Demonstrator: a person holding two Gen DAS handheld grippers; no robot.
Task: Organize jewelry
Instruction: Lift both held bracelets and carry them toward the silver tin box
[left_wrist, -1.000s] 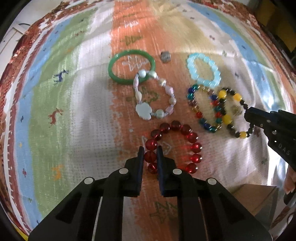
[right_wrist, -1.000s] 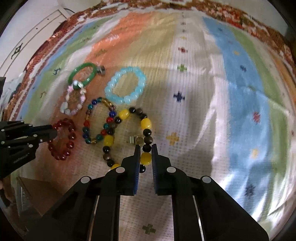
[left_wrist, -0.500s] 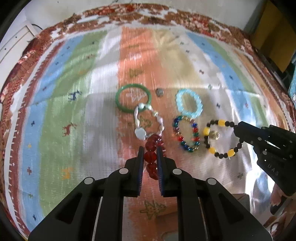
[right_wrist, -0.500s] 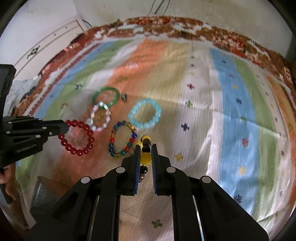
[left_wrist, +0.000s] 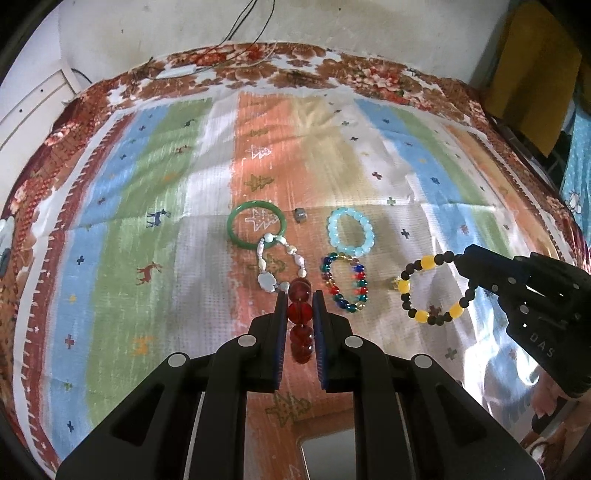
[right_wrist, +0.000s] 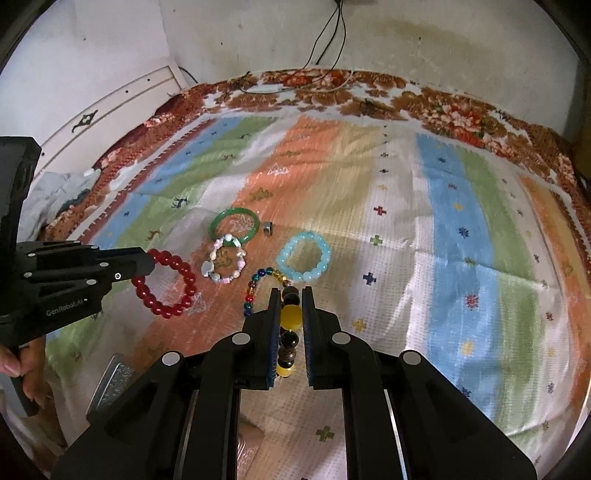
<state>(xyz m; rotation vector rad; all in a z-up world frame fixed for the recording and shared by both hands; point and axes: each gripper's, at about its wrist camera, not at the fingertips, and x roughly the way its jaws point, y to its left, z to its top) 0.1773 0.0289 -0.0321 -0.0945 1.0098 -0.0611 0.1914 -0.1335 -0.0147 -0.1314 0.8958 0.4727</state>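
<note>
Six bracelets show. The left gripper (left_wrist: 299, 295) pinches the red bracelet (right_wrist: 166, 284), lifted off the striped cloth (left_wrist: 155, 229). On the cloth lie a green bangle (left_wrist: 256, 223), touching a pale stone bracelet (left_wrist: 280, 266), then a small dark ring (left_wrist: 300, 215), a light blue bracelet (left_wrist: 351, 236) and a multicolored bracelet (left_wrist: 343, 282) touching it. The right gripper (right_wrist: 291, 295) is clamped on the black-and-yellow bracelet (left_wrist: 432, 288), hanging clear. A gray box (right_wrist: 110, 384) sits low, half cut off; its contents are unclear.

Left tool (left_wrist: 299, 295) and right tool (right_wrist: 287, 291), each clamped, raised side by side.
</note>
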